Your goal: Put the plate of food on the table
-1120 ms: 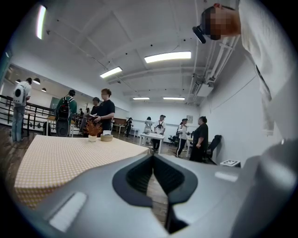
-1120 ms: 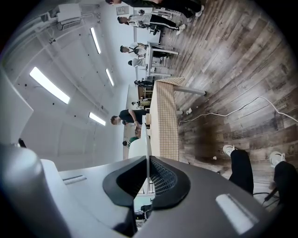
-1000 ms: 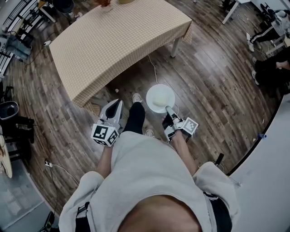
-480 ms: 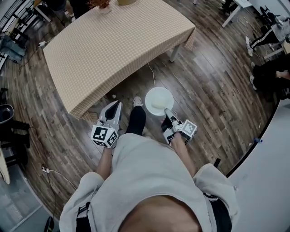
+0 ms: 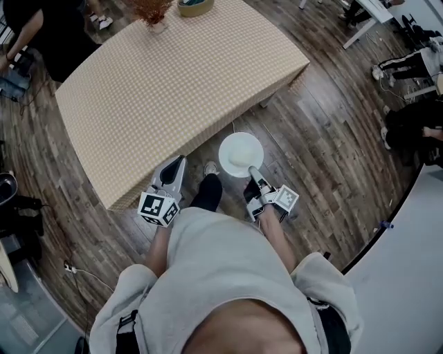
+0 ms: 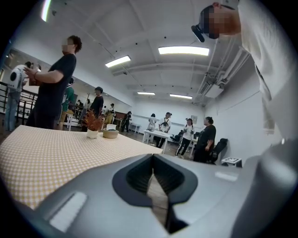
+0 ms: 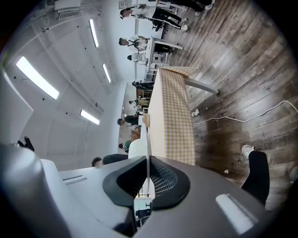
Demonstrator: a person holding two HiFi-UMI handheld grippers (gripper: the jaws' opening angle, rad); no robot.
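A round white plate (image 5: 239,151) hangs level over the wood floor, just off the near edge of the table (image 5: 173,90) with its beige checked cloth. My right gripper (image 5: 252,170) is shut on the plate's near rim. In the right gripper view the plate (image 7: 147,135) is a thin white edge running out between the jaws, with the table (image 7: 174,116) beyond it. What lies on the plate I cannot make out. My left gripper (image 5: 181,160) is shut and holds nothing, pointing at the table's near edge. From the left gripper view the tabletop (image 6: 46,153) stretches ahead.
A small potted plant (image 5: 154,14) and a bowl (image 5: 195,7) stand at the table's far end. A person in dark clothes (image 5: 41,34) stands by the far left corner, and others sit at the right (image 5: 408,117). A cable (image 7: 242,116) lies on the floor under the table.
Both grippers and the plate have moved toward the table, whose near edge is now closer. A person in dark clothes has come into view at the top left.
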